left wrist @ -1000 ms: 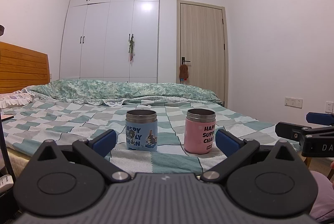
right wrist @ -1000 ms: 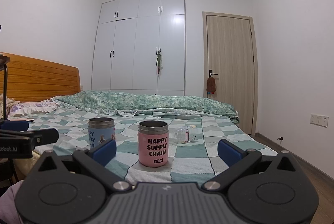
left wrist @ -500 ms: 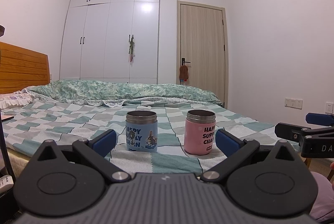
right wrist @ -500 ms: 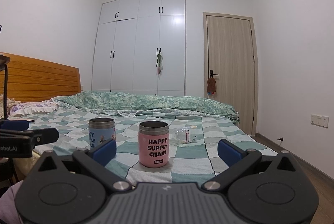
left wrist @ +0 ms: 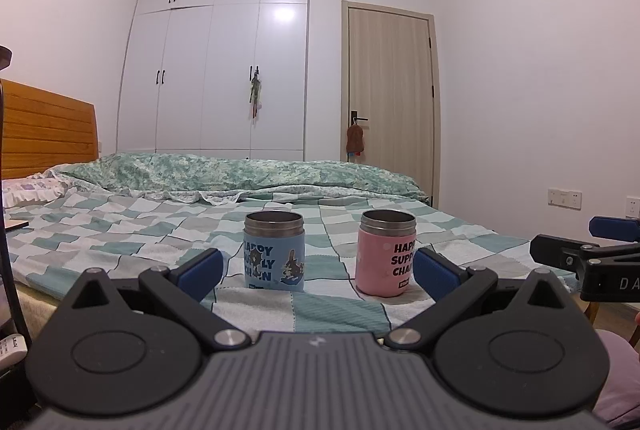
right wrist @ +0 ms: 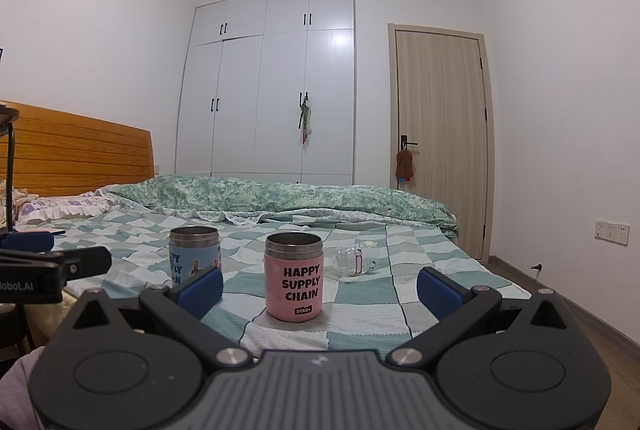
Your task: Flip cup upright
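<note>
Both wrist views: low at bed (left wrist: 120, 230) near edge, facing wardrobe (right wrist: 272, 81); side by side; share both cups, door.

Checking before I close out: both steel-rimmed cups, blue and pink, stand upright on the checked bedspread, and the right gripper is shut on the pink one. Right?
Not quite. The right gripper is open and empty, short of the pink steel-rimmed cup, as the right wrist view shows. Both cups, with the blue steel-rimmed cup, do stand upright on the checked bedspread.

Two cups: one blue cup (left wrist: 274, 250), one pink cup (left wrist: 386, 258). One clear plastic bottle (right wrist: 354, 258). Two grippers: left gripper (left wrist: 316, 270), right gripper (right wrist: 320, 284).
</note>
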Demonstrator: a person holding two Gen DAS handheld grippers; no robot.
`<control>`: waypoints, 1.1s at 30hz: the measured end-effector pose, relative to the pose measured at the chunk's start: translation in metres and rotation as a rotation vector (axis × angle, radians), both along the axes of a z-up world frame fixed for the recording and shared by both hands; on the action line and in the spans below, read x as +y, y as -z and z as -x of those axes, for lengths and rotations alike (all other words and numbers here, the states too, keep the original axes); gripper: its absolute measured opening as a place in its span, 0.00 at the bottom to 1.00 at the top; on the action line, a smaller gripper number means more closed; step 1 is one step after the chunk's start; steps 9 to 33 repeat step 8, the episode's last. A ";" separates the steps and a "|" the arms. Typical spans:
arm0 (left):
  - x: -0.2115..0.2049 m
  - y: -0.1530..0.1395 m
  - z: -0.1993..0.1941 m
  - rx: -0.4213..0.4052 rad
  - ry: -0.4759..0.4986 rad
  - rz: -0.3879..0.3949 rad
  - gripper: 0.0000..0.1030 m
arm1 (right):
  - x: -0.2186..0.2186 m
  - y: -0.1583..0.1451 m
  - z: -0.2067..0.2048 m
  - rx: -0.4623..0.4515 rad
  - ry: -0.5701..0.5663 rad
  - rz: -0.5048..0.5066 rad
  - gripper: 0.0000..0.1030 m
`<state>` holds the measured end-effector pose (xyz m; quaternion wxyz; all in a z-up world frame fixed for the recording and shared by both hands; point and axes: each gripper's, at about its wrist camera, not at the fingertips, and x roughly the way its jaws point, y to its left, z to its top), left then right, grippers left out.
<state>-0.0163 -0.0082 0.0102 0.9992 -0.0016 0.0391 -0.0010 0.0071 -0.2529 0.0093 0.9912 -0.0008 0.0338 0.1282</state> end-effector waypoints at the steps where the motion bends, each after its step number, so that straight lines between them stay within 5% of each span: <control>1: 0.000 0.000 0.000 -0.001 0.003 0.001 1.00 | 0.000 0.000 0.000 0.000 0.001 0.000 1.00; 33: 0.001 0.001 -0.001 -0.004 0.002 0.009 1.00 | 0.000 0.000 0.000 0.001 0.000 -0.001 1.00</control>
